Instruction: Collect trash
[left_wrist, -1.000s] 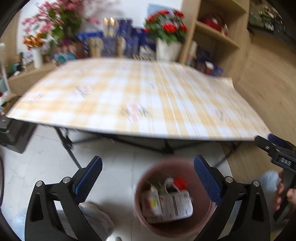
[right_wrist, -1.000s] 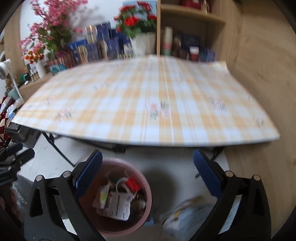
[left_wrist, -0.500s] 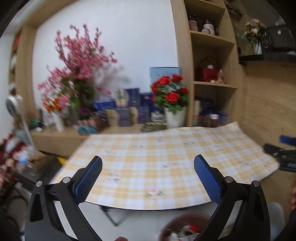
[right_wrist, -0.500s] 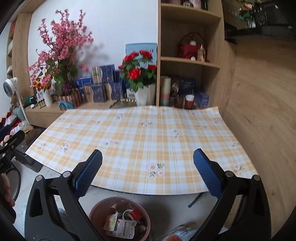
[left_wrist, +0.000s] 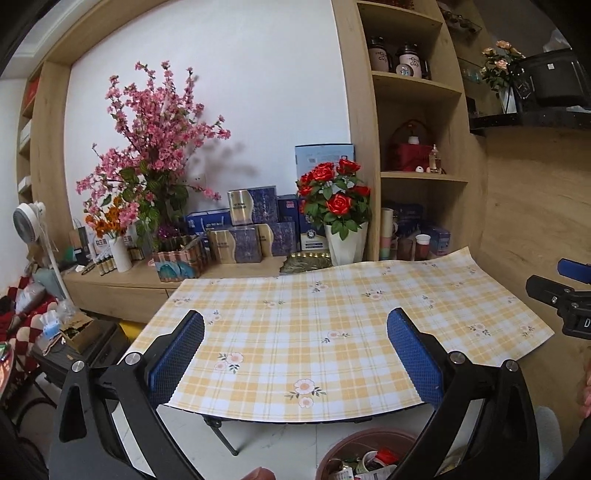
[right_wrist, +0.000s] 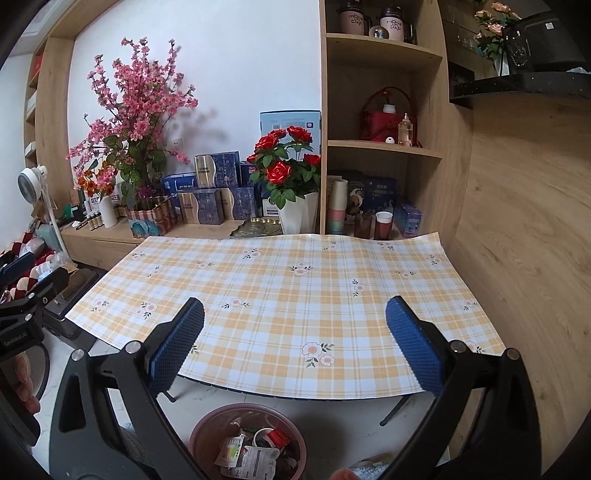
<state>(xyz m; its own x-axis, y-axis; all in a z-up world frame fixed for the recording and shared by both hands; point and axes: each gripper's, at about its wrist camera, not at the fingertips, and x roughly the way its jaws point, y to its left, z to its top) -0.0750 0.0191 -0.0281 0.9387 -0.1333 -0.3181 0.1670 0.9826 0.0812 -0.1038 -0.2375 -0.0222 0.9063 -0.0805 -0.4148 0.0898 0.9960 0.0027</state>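
A brown round bin (right_wrist: 207, 428) stands on the floor below the table's near edge, holding wrappers and a red-capped item (right_wrist: 251, 452). In the left wrist view the bin (left_wrist: 354, 443) shows at the bottom edge. My left gripper (left_wrist: 295, 350) is open and empty, raised above the table's near edge. My right gripper (right_wrist: 293, 339) is open and empty too, held over the same edge with the bin beneath it. The yellow plaid tablecloth (right_wrist: 288, 295) has nothing lying on it. The right gripper (left_wrist: 561, 291) shows at the right edge of the left wrist view.
A sideboard (right_wrist: 110, 236) behind the table carries pink blossoms (right_wrist: 136, 110), blue boxes and a vase of red roses (right_wrist: 288, 166). Wooden shelves (right_wrist: 384, 147) rise at the back right. A wood-panelled wall (right_wrist: 524, 240) runs along the right. A fan (right_wrist: 31, 181) stands far left.
Both grippers have tilted up from looking down at the bin and floor to facing the table and back wall. The bin has slid to the bottom of both views. Jaws stay open.
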